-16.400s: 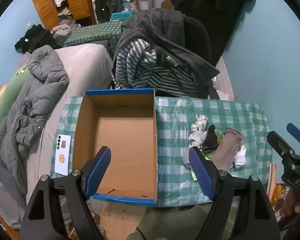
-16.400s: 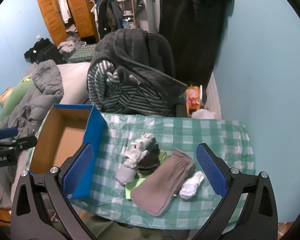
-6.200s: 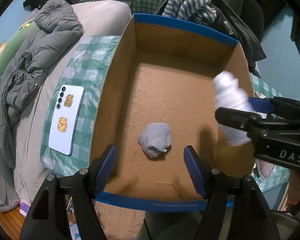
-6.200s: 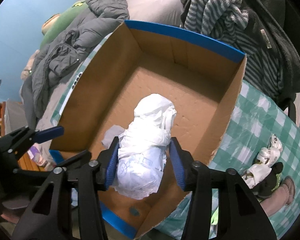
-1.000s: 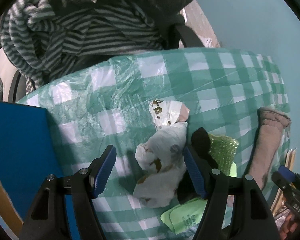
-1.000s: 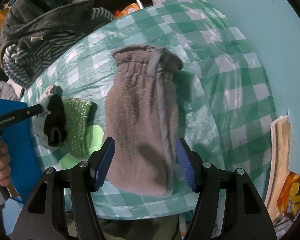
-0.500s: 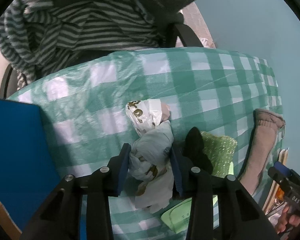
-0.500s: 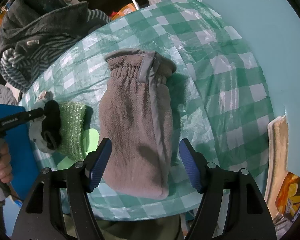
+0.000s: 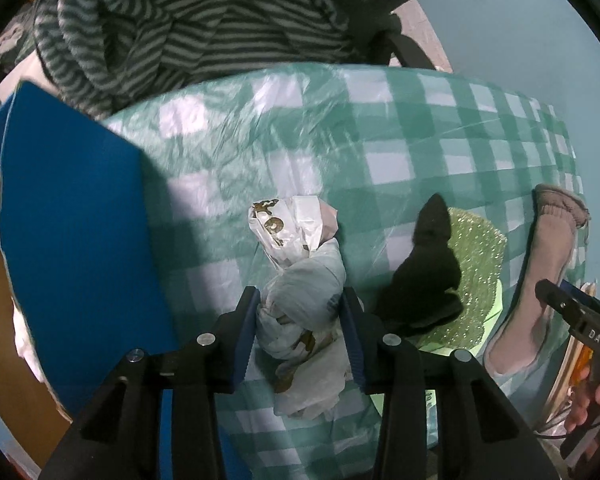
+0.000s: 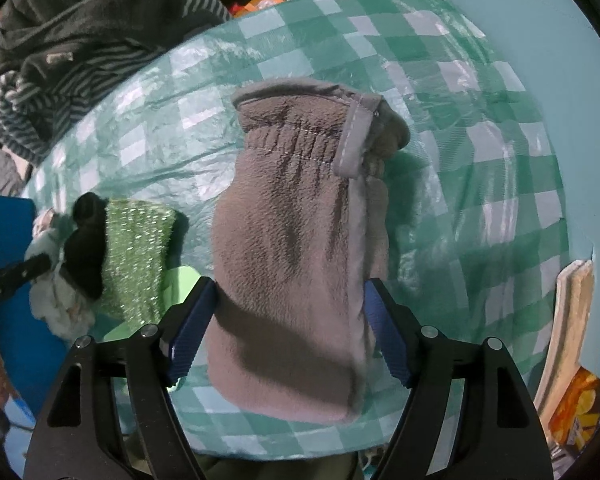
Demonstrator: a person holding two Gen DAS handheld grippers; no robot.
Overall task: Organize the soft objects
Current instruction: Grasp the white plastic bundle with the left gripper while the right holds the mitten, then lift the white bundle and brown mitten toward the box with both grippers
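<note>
Left gripper [image 9: 300,320]: its 2 blue fingers [image 9: 246,334] are pressed against both sides of a crumpled white plastic bag [image 9: 304,292], grasping it. The bag lies on the green-checked bench [image 9: 420,128], just right of the blue wall of the cardboard box [image 9: 76,216].

Right gripper [image 10: 288,328]: fingers [image 10: 388,340] stand on either side of the grey fleece mitten [image 10: 296,248], touching its edges; a firm grip cannot be confirmed. The mitten lies flat on the bench, cuff pointing away from the camera.

Between bag and mitten: a black sock [image 9: 424,276] resting on a green glittery cloth [image 9: 480,264], over a pale green sheet [image 10: 182,280].

Beyond the far bench edge: striped grey clothing [image 9: 172,32] heaped on a chair
</note>
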